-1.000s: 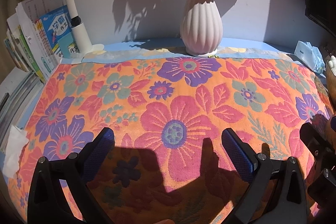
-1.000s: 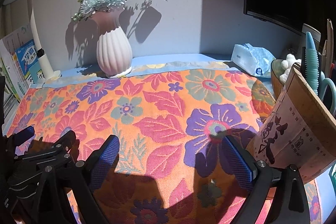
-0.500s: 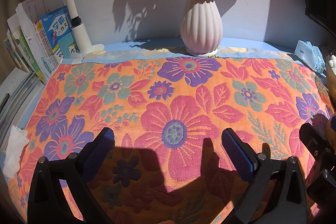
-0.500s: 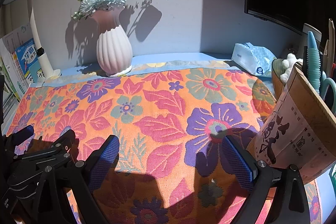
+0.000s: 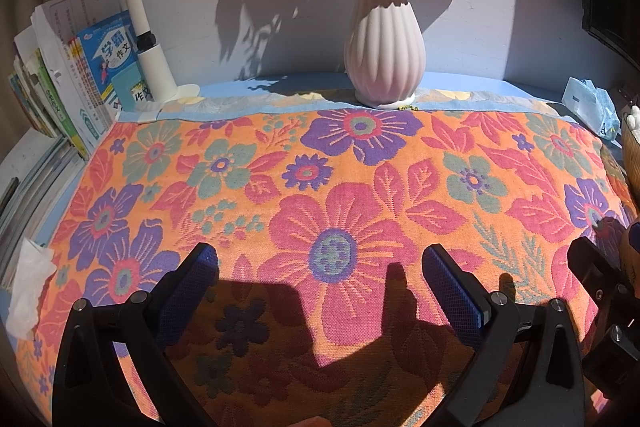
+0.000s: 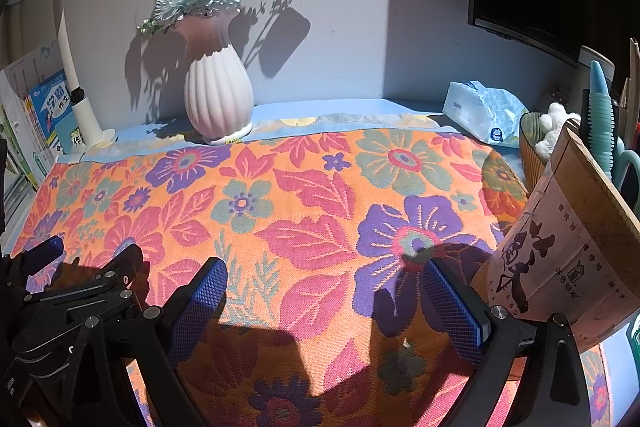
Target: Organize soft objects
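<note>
An orange towel with big red, purple and green flowers [image 5: 340, 195] lies spread flat over the desk; it also fills the right wrist view [image 6: 312, 211]. My left gripper [image 5: 320, 263] is open and empty, low over the towel's near middle. My right gripper [image 6: 324, 275] is open and empty, low over the towel's near right part. Part of the right gripper [image 5: 600, 291] shows at the right edge of the left wrist view, and the left gripper [image 6: 72, 291] shows at the lower left of the right wrist view.
A pink ribbed vase with flowers [image 5: 384, 55] stands at the towel's far edge. A white lamp [image 5: 148, 39] and books [image 5: 76, 79] stand at the far left. A tissue pack [image 6: 484, 111], a basket [image 6: 532, 151] and a brown holder [image 6: 568, 235] stand at the right.
</note>
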Motion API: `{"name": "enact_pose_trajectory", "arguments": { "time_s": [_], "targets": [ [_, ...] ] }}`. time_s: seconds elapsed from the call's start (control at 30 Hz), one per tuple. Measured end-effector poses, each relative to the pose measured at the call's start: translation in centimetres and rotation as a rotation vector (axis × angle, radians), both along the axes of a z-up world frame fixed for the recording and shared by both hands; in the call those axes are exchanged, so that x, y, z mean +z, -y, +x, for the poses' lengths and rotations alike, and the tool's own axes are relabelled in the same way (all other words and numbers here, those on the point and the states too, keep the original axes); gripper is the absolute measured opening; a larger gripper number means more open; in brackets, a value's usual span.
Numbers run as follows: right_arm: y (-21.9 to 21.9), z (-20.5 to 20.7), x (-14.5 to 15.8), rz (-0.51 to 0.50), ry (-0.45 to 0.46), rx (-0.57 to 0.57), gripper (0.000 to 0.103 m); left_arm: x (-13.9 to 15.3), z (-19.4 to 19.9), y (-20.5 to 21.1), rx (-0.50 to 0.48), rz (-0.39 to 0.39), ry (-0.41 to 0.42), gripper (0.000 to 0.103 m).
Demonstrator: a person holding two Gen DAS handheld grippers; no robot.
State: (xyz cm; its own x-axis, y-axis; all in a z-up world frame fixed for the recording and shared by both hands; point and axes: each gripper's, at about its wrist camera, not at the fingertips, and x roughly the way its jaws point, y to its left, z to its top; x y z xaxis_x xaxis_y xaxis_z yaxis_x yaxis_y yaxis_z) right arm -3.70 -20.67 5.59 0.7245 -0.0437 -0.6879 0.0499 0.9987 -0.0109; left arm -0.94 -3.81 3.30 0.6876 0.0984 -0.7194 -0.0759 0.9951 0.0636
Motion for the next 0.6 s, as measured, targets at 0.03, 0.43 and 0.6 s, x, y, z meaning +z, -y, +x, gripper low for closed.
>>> {"name": "enact_pose_trajectory", "arguments": {
  "time_s": [0.03,0.43,0.6],
  "targets": [
    [-0.01,-0.02,-0.02,0.0,0.0,0.0,0.098,0.01,0.01,-0.02,-0.001,0.0,0.001,0.103],
    [-0.05,0.02,-0.01,-0.001,-0.001,0.0,0.098,0.1,-0.19,0.08,-0.007,-0.005,0.011,0.103],
    [-0.06,0.03,-0.01,-0.001,-0.001,0.0,0.098,0.6,-0.78,0.05,0.007,0.003,0.056,0.103]
  ]
}}
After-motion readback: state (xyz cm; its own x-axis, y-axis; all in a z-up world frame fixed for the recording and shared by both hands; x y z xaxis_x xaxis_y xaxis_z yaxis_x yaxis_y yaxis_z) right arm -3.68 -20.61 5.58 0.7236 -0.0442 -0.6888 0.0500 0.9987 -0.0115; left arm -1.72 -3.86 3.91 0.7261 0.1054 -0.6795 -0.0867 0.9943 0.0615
